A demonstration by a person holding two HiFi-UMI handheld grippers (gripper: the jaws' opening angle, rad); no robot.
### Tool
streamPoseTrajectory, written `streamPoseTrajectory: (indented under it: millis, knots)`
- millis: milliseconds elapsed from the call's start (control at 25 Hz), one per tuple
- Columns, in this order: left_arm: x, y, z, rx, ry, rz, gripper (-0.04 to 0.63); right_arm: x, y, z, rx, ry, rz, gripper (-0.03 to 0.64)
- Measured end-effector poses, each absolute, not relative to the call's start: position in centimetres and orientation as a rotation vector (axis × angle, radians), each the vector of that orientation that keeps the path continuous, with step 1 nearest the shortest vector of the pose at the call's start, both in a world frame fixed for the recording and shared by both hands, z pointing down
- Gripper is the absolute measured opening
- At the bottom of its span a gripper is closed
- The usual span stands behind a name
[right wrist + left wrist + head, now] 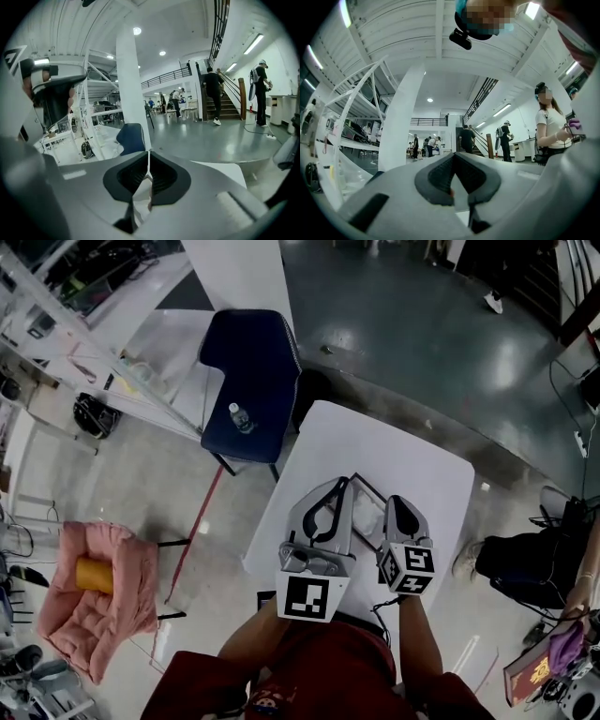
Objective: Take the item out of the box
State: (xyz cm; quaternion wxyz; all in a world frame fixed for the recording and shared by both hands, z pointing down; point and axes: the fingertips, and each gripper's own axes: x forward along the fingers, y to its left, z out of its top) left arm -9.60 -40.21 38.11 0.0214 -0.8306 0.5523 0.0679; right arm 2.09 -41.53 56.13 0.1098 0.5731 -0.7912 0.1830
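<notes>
In the head view a shallow dark-rimmed box [371, 493] lies on the white table [375, 442], with something pale [366, 517] inside that I cannot make out. My left gripper [344, 484] hangs over the box's left side, and its fingertips [453, 157] touch with nothing between them. My right gripper [397, 502] hangs over the box's right side. Its jaws [149, 154] stand a hairline apart, and nothing I can tell lies between them. Both gripper cameras look out over the hall, so the box is hidden in them.
A blue chair [251, 381] with a water bottle [240, 418] on its seat stands past the table's far left corner. At the left is a pink cushioned chair [98, 596] with a yellow roll [92, 575]. A black bag [525, 568] sits right of the table. People stand far off in the hall.
</notes>
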Motion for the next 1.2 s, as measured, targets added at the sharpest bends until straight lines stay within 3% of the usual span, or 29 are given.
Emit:
streamPoseTrajectory:
  millis: [1200]
  knots:
    - [-12.9,-42.8,41.7,-2.662,1.712,0.165,0.003,-0.9,-42.7,75.9,1.215,-1.821,1.102,0.124]
